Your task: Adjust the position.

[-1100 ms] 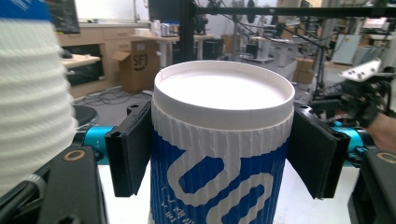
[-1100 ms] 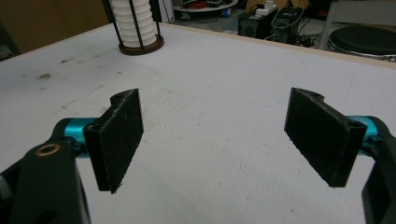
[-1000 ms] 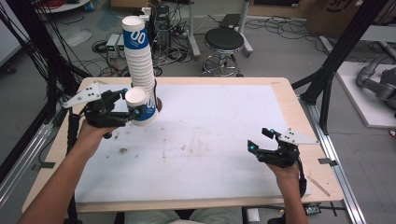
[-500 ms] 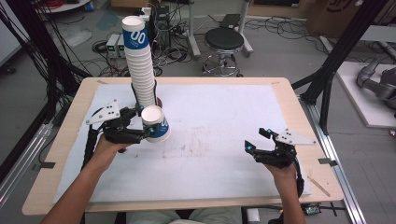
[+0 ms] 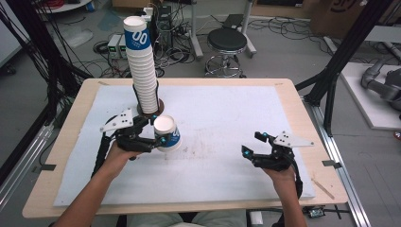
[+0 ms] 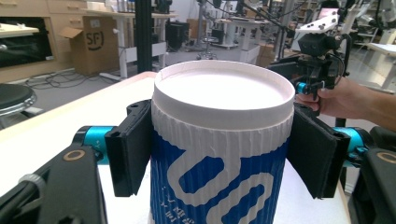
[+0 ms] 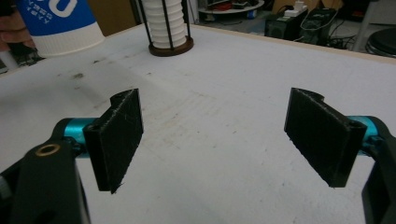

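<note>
The left gripper (image 5: 161, 138) is clamped on a single paper cup (image 5: 167, 133), its two black jaws pressed flat against the ribbed white band just under the cup's rim, as the left gripper view shows from close up; the cup is white with a blue printed wrap and stands bottom-up, its closed base facing the camera. In the high view this cup sits at the left-centre of the white mat (image 5: 227, 118), just in front of a tall stack of cups (image 5: 142, 71) whose foot rests in a dark round holder (image 5: 150, 110) with thin black uprights; whether the held cup touches the mat I cannot tell. The right gripper (image 5: 254, 144) is well apart on the right side of the mat, its jaws spread wide with nothing between them, and the right gripper view looks across the stained mat toward the holder and the blue cup at the far left. The mat covers a light wooden table (image 5: 66, 137); a black round stool (image 5: 227, 41) stands on the floor beyond it.
</note>
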Action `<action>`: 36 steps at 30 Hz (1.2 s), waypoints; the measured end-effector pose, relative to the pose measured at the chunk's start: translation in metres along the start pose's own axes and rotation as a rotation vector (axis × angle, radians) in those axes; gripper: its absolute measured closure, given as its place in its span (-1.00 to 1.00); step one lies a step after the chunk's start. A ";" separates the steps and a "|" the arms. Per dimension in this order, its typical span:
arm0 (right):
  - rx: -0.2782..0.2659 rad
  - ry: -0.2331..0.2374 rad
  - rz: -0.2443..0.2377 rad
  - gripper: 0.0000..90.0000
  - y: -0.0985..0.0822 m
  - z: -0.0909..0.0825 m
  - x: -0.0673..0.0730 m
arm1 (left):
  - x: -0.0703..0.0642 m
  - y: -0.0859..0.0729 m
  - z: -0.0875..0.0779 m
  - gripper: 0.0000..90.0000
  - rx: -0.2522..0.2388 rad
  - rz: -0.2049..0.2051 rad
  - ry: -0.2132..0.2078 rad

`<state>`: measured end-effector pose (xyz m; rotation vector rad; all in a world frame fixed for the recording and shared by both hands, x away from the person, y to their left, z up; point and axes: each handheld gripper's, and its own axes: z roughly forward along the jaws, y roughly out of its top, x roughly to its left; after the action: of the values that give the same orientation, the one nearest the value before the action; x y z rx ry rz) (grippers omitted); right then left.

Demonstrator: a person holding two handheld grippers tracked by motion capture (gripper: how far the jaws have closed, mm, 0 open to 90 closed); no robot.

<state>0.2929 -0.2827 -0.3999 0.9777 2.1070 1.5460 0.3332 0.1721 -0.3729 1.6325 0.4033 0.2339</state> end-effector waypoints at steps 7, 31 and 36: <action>-0.008 0.090 -0.020 -0.55 0.004 0.006 0.010 | -0.009 -0.005 0.015 -0.37 -0.002 -0.006 -0.041; 0.031 0.329 -0.096 -0.55 0.016 0.052 0.043 | -0.022 -0.002 0.049 -0.37 0.013 -0.013 -0.157; 0.043 0.391 -0.123 -0.55 0.018 0.061 0.051 | -0.028 0.000 0.058 -0.37 0.020 -0.006 -0.191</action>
<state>0.3020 -0.2012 -0.3982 0.5782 2.4155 1.7469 0.3298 0.1076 -0.3762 1.6561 0.2651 0.0687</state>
